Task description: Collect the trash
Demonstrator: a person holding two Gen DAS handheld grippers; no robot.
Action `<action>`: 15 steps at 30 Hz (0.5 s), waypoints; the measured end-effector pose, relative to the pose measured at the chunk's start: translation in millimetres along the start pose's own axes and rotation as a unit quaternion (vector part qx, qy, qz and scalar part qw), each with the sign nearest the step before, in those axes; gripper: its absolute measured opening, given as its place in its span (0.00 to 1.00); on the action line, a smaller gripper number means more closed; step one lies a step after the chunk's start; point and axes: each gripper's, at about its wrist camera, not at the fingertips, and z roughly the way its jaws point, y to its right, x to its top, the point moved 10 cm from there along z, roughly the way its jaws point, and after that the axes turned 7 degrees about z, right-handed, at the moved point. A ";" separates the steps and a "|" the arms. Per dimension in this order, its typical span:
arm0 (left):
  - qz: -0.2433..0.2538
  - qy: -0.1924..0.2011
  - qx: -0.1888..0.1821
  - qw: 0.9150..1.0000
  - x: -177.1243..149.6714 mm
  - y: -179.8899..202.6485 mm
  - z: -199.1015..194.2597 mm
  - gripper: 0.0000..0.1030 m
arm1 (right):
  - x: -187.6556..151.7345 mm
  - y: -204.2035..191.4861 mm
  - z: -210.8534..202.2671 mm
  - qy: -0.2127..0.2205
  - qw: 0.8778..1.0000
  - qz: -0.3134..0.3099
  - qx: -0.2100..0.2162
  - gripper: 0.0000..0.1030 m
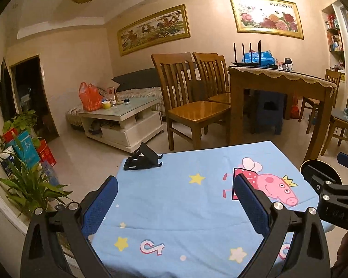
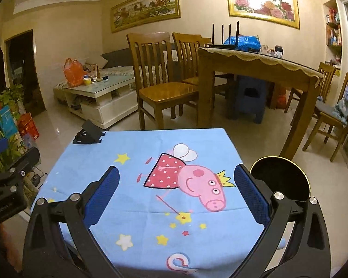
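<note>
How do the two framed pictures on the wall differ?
The left picture shows galloping horses in a landscape; the right picture shows big red and pink flowers on a pale ground. The left picture looks longer and narrower, the right picture taller. The left picture hangs above the sofa, the right picture above the dining table. Both have gold frames and hang at about the same height.

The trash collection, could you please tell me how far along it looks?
Nothing looks collected yet. Both the left gripper and right gripper hang open and empty over the blue cloth. No trash shows on it, only a black stand; the black bin waits at the right.
</note>
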 end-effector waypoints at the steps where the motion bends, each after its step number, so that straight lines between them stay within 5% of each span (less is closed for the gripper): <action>1: -0.001 0.000 -0.002 1.000 0.1 0.9 -0.1 0.94 | 0.7 2.4 -0.8 0.000 1.000 0.000 0.000 0.95; 15: -0.009 -0.010 -0.014 1.000 -5.6 3.3 5.1 0.94 | 1.7 3.7 -6.0 0.003 1.000 -0.002 0.003 0.95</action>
